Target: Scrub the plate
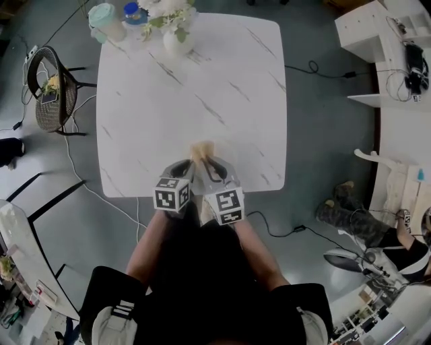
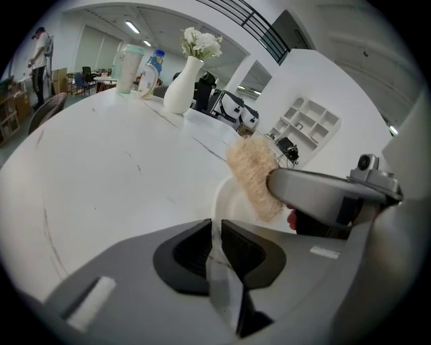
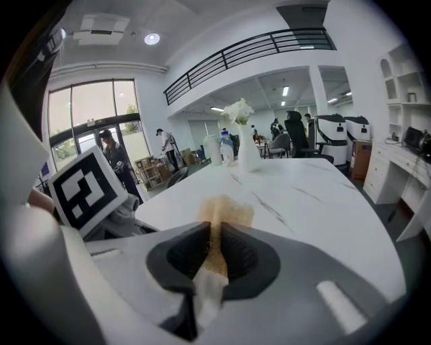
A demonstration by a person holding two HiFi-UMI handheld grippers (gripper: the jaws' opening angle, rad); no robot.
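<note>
Two grippers meet over the near edge of a white marble table (image 1: 188,81), side by side and almost touching. The left gripper (image 1: 182,166) has its fingers (image 2: 190,255) nearly together, pinched on the thin rim of a white plate (image 2: 227,197), which passes edge-on between the dark pads and runs forward and to the right. Against the white table the plate hardly shows in the head view, and whether it rests on the table cannot be told.

The right gripper (image 1: 214,164) has its fingers (image 3: 180,259) closed on a tan, fibrous scrubber (image 2: 252,174). The scrubber sticks out beyond the fingertips, and in the left gripper view it lies against the face of the plate.

At the far left corner of the table stand a white vase (image 1: 178,42) of white flowers, a pale green cup (image 1: 106,20) and a bottle (image 1: 135,13) with a blue cap, all well apart from the grippers. A dark wicker chair (image 1: 50,87) stands on the grey floor just left of the table.
</note>
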